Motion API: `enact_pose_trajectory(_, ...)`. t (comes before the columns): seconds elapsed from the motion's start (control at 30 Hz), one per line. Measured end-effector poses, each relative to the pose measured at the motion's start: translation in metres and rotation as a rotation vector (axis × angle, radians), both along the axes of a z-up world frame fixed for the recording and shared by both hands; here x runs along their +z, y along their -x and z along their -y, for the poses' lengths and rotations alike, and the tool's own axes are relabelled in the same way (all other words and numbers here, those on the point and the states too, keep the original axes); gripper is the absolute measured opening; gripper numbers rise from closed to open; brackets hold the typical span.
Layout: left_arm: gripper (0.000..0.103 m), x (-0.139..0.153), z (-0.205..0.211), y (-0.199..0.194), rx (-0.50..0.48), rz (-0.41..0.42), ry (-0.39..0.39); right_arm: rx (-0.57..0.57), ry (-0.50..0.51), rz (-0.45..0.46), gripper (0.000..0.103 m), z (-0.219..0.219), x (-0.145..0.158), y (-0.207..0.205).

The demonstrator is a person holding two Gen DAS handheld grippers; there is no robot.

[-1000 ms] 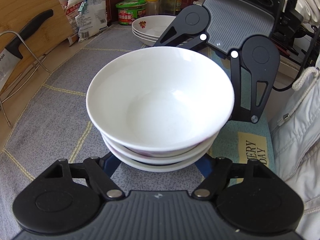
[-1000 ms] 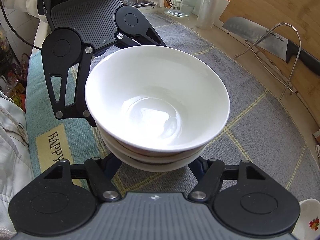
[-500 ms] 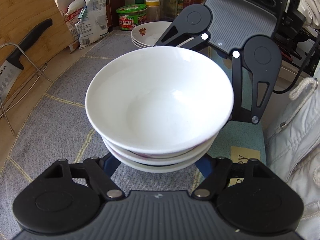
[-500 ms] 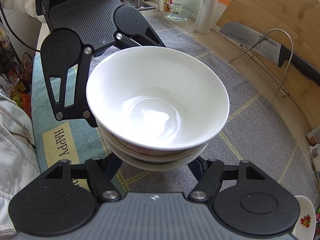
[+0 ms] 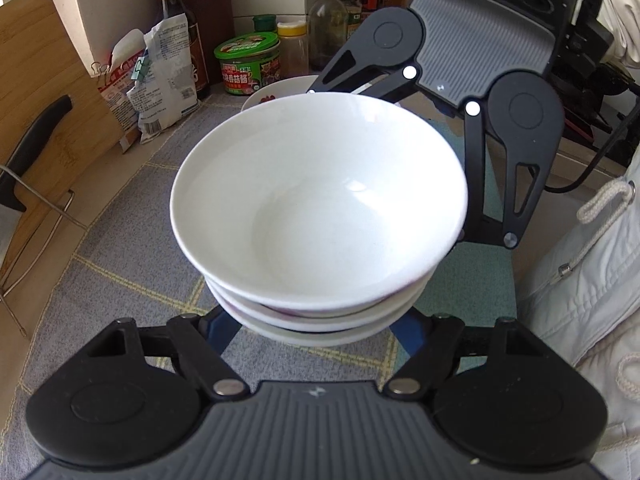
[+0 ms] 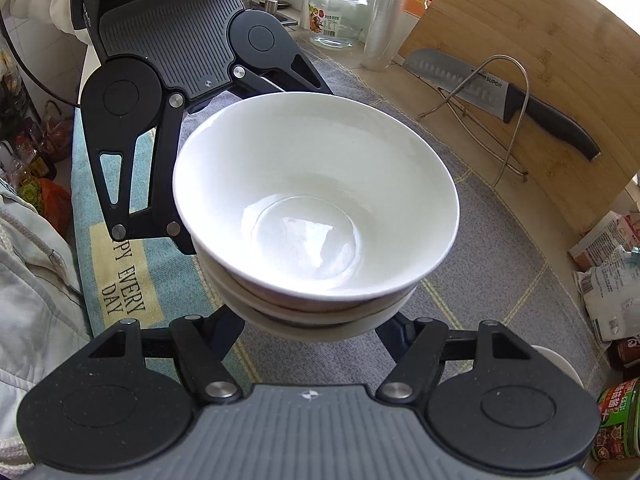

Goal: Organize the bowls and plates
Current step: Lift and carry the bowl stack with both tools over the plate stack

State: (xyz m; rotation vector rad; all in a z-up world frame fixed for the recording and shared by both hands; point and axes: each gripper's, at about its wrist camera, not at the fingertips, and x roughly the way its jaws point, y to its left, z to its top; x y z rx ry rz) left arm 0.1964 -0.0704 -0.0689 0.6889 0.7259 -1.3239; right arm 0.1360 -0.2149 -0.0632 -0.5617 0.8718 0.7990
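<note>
A stack of three white bowls point(image 5: 320, 208) point(image 6: 316, 200) hangs above the grey checked mat point(image 5: 120, 232), carried from opposite sides. My left gripper point(image 5: 316, 334) clasps the bottom bowl; only its blue fingers point(image 5: 224, 328) show beside the base. My right gripper point(image 6: 312, 334) holds the other side the same way, its dark fingers point(image 6: 394, 336) under the stack. Each gripper's black linkage shows across the bowls in the other's view. A pile of flowered plates point(image 5: 272, 90) peeks out just behind the stack's far rim, and its edge point(image 6: 560, 364) shows low right in the right wrist view.
A bamboo cutting board point(image 6: 540, 80) leans behind a wire rack holding a knife point(image 6: 520, 104). Sauce bottles, a green tin point(image 5: 248, 64) and a crumpled bag point(image 5: 164, 80) crowd the counter's end. A glass jar point(image 6: 336, 12) stands at the back. A person's white jacket point(image 5: 580, 280) borders the mat.
Both grippers have risen with the bowl stack and carried it toward the plates and tin, which now sit closer and half hidden behind the rim. Neither grip has shifted.
</note>
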Motion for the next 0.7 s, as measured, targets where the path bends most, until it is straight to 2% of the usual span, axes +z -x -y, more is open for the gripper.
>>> enact_pose_trajectory(0.3,0.079,0.010,0.058,0.004,-0.031,0.035,0.014,-0.027,0.009,0.036,0.075,0.055,0.012,0.004)
enact_pose_trajectory(0.7,0.079,0.009,0.135,-0.007,-0.108,0.065,0.028,-0.111,0.032,0.055,0.075,0.126,0.014,0.001)
